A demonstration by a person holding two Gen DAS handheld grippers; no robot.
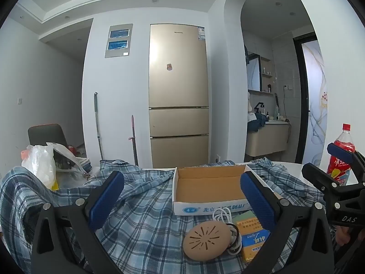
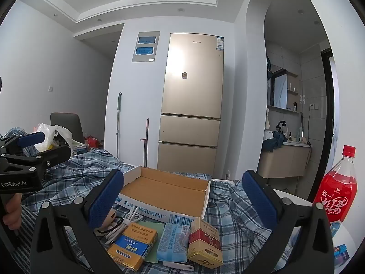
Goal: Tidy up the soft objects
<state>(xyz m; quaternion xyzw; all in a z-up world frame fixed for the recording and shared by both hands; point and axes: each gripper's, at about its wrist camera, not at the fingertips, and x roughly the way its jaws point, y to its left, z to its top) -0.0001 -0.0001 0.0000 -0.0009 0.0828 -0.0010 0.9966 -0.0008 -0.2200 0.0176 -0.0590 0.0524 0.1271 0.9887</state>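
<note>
A blue plaid shirt (image 1: 141, 217) lies spread over the table, also in the right wrist view (image 2: 230, 207). An open, empty cardboard box (image 1: 209, 187) sits on it (image 2: 168, 194). My left gripper (image 1: 182, 198) is open above the shirt, empty. A tan oval object (image 1: 206, 241), a white cable (image 1: 222, 214) and a yellow-blue packet (image 1: 253, 235) lie near it. My right gripper (image 2: 182, 198) is open and empty above the box's near edge. Below it lie a yellow-blue packet (image 2: 132, 246), a blue tissue pack (image 2: 173, 242) and a red-yellow box (image 2: 205, 242).
A red drink bottle (image 2: 337, 191) stands at the right on the white table edge (image 2: 294, 198); it also shows in the left wrist view (image 1: 342, 157). A plastic bag (image 1: 43, 162) sits at the left. A gold fridge (image 1: 178, 96) stands behind the table.
</note>
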